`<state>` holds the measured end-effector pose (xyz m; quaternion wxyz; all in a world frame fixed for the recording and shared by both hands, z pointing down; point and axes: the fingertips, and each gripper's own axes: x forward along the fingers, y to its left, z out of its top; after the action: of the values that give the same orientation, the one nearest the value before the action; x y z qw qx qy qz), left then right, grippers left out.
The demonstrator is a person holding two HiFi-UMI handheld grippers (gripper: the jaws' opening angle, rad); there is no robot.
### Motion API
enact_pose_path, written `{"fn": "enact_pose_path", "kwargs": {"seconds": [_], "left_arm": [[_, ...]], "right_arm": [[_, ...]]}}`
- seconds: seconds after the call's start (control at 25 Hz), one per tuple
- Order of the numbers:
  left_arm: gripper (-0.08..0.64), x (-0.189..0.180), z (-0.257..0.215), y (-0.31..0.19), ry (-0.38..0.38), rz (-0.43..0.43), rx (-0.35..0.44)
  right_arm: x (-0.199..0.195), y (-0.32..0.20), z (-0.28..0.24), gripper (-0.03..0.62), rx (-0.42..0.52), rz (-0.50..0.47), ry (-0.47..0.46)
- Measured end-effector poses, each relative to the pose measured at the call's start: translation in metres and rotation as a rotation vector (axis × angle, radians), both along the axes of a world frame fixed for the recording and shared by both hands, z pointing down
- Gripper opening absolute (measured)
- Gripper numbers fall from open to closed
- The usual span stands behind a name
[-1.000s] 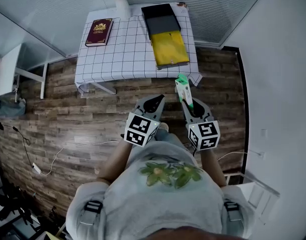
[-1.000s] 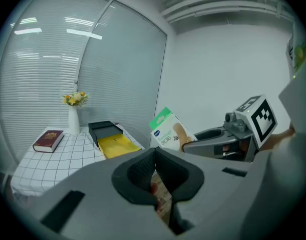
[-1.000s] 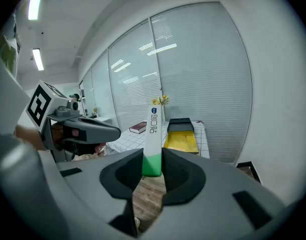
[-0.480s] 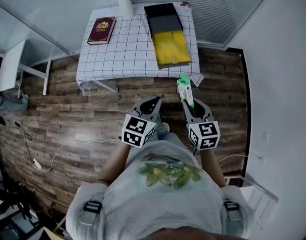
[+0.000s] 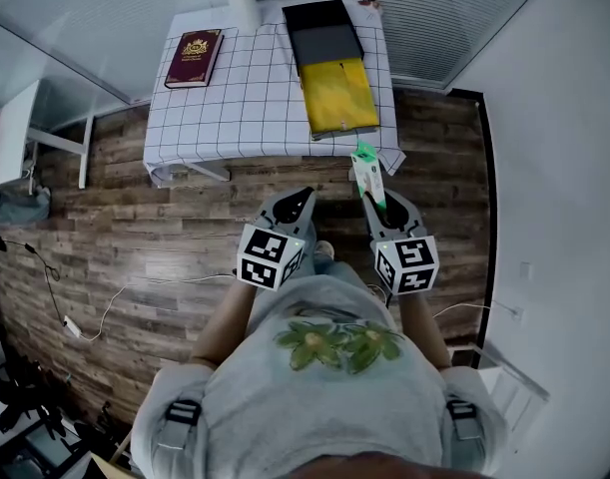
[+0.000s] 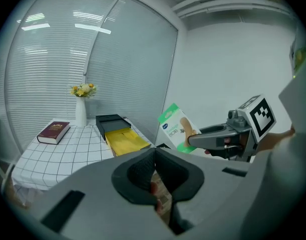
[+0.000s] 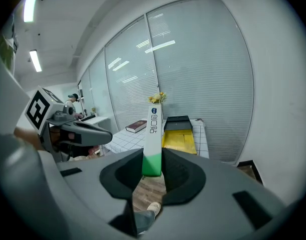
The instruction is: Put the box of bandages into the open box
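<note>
Jaws of the right gripper (image 7: 153,160) clamped the box of bandages (image 7: 153,134) edge-on by its green end — a carrying hold, I judged — while the left gripper (image 6: 154,155) hung closed and empty, both well short of the checked table (image 5: 255,98) bearing the open box (image 5: 336,88), wood floor (image 5: 115,218) and blinds (image 7: 203,84) around.

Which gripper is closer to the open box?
Right. The right gripper, holding the bandage box, is in front of the open box; the left gripper is farther left, over the floor.
</note>
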<state>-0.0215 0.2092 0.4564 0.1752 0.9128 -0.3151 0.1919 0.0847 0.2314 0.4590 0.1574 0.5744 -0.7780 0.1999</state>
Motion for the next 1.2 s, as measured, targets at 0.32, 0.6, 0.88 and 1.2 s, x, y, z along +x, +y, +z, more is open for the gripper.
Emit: {"fn": "enact_pose_path", "kwargs": {"seconds": [0.32,0.6,0.88,1.2], "left_arm": [[0.008,0.008,-0.002,-0.052,0.009,0.015,0.001],[0.007,0.013,-0.004,-0.100,0.015,0.022,0.007],[0.007,0.008,0.000,-0.140,0.015,0.023,-0.006],[0.008,0.010,0.000,-0.170,0.024,0.057,-0.015]], "right_arm": [[0.006,-0.046,-0.004,0.087,-0.001,0.012,0.018],[0.015,-0.098,-0.008,0.087,0.013,0.031,0.031],[0.019,-0.136,-0.012,0.087,0.012,0.052,0.046],[0.013,-0.163,-0.011,0.087,-0.001,0.068,0.054]]}}
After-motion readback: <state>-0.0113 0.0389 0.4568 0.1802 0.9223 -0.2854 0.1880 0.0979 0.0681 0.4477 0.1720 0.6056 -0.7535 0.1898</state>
